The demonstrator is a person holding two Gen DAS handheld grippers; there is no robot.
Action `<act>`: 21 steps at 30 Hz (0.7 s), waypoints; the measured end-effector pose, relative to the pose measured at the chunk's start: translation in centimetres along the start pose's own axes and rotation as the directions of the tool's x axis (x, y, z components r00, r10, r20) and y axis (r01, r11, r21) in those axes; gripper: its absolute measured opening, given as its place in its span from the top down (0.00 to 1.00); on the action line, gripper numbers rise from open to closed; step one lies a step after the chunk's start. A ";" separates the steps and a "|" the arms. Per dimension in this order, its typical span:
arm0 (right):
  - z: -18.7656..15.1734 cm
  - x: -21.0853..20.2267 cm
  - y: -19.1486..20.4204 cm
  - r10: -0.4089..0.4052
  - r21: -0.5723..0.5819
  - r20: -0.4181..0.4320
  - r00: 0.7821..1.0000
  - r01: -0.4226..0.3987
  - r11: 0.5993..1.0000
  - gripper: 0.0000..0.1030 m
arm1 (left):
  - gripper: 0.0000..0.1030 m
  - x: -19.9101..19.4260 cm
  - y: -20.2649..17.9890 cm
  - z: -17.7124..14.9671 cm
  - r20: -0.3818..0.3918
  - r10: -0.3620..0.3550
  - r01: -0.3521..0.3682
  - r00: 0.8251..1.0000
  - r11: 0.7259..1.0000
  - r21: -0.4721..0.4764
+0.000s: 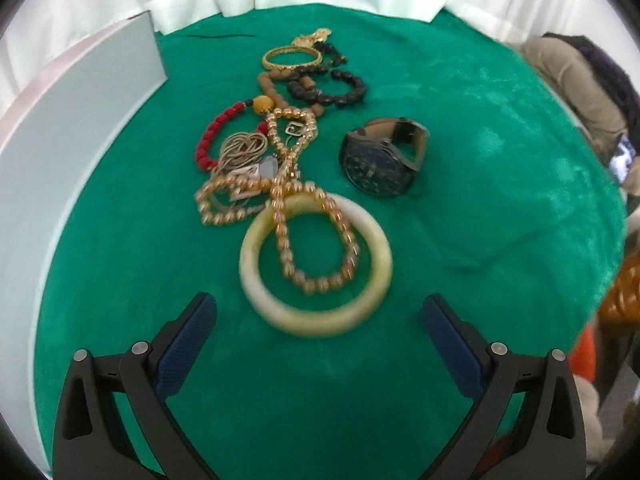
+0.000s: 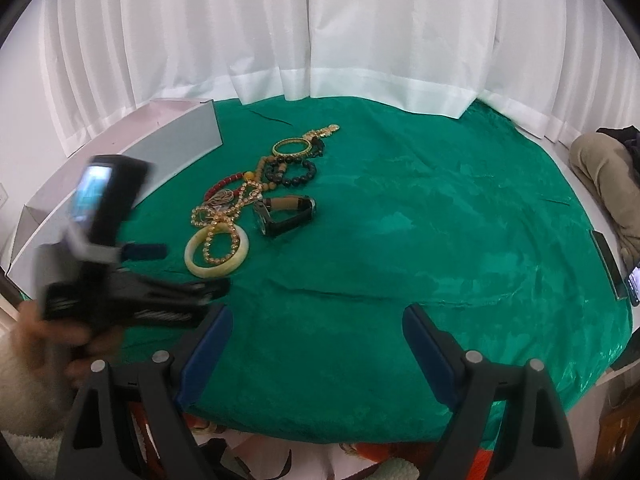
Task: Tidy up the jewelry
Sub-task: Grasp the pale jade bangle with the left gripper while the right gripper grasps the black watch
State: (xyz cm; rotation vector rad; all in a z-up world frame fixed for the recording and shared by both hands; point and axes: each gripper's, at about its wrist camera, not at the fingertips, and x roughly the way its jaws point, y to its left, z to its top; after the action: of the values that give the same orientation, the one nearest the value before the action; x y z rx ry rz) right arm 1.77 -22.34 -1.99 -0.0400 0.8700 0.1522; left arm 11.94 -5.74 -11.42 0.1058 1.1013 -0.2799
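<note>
A pale jade bangle (image 1: 316, 264) lies on the green cloth with a gold bead necklace (image 1: 316, 236) draped across it. Behind it lie a red bead bracelet (image 1: 216, 136), a black watch (image 1: 380, 158), a black bead bracelet (image 1: 328, 88) and a gold bangle (image 1: 292, 58). My left gripper (image 1: 318, 316) is open just short of the jade bangle. It also shows blurred in the right wrist view (image 2: 176, 268) beside the jade bangle (image 2: 216, 254). My right gripper (image 2: 316, 324) is open and empty over bare cloth near the front edge.
A white open box (image 1: 80, 128) runs along the left side, also in the right wrist view (image 2: 168, 148). White curtains (image 2: 320, 32) hang behind the table. A phone (image 2: 632, 284) and a seated person's leg (image 2: 600, 168) are at the far right.
</note>
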 end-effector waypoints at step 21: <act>1.3 2.4 -1.4 0.032 0.040 -0.029 0.999 -0.031 0.999 0.14 | 0.20 -5.1 4.9 -6.8 0.026 -0.034 0.036 0.999 0.995 -0.089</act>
State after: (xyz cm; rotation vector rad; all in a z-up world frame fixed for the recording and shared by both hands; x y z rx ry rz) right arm 4.52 -23.29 -3.00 0.0083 0.9037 0.1639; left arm 5.23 1.36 -10.25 0.0036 1.0904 -0.2622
